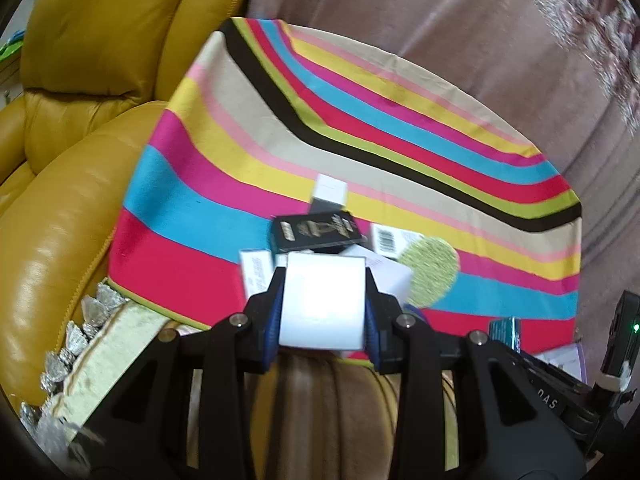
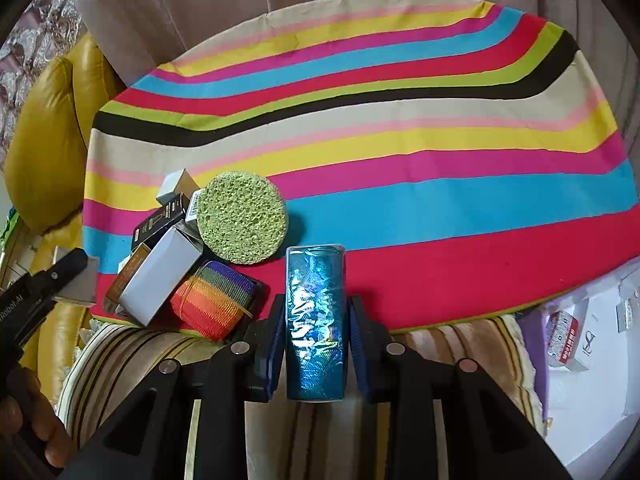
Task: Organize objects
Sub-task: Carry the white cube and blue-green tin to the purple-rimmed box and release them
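Note:
My left gripper [image 1: 323,280] is shut on a white box [image 1: 322,304], held above the near edge of the striped cushion [image 1: 224,168]. Ahead of it lie a black box [image 1: 316,232], a small white box [image 1: 330,190] and a green round sponge [image 1: 430,270]. My right gripper [image 2: 316,312] is shut on a shiny blue box [image 2: 315,320] at the cushion's near edge [image 2: 440,280]. To its left lie a rainbow striped pouch [image 2: 214,300], a white box [image 2: 160,276], a black box [image 2: 160,220] and the green sponge [image 2: 242,218].
A yellow leather armchair [image 1: 80,120] stands left of the cushion. Pinkish curtains [image 1: 440,20] hang behind. A striped fabric [image 2: 132,360] lies under the cushion's near edge. Packaged items [image 2: 564,336] lie at the far right. The left gripper [image 2: 44,280] shows at the right view's left edge.

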The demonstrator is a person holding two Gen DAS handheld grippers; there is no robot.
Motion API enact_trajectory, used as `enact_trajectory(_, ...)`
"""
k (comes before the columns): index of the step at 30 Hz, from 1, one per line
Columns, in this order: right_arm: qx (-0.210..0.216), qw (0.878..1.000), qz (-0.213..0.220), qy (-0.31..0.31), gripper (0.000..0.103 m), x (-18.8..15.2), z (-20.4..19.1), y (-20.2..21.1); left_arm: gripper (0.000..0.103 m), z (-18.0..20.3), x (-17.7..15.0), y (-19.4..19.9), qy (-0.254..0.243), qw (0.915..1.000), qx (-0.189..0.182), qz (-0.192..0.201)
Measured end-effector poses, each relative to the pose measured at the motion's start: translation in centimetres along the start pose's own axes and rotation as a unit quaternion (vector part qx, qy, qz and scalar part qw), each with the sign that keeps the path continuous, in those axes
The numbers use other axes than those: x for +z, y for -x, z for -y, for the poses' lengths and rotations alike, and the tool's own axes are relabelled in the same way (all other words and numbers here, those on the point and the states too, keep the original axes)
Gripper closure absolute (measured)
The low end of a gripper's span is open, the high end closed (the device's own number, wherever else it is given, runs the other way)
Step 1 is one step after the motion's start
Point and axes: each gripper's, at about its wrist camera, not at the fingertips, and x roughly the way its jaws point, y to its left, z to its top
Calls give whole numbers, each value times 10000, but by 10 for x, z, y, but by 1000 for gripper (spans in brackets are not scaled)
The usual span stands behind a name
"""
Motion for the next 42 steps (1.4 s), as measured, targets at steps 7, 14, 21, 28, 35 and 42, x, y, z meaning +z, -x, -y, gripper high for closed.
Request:
enact_trajectory(7, -15, 9998, 164, -76, 73, -9, 13, 23, 64, 37, -16, 1, -247, 9984, -426, -273)
enact_trajectory(14, -108, 9993, 259, -229, 73, -20, 34, 41, 64, 73, -33, 3, -565, 9944, -751, -473)
enact_trajectory(21, -115, 9982, 403, -434, 73, -31, 58, 61, 64, 106, -43, 9, -938, 9888, -1026, -544)
enact_trajectory(28, -395, 9940, 572, -845, 73, -48, 93, 82, 64, 140, -57, 2, -1193, 9809, -1290, -835)
enact_trajectory(35, -690, 9873, 593, -1304, 73, -70, 135, 98, 64, 177, -72, -2, -1551, 9708, -1531, -1002)
enact_trajectory(42, -1006, 9765, 602, -1808, 73, -90, 176, 110, 64, 223, -91, -5, -2039, 9547, -1836, -1155)
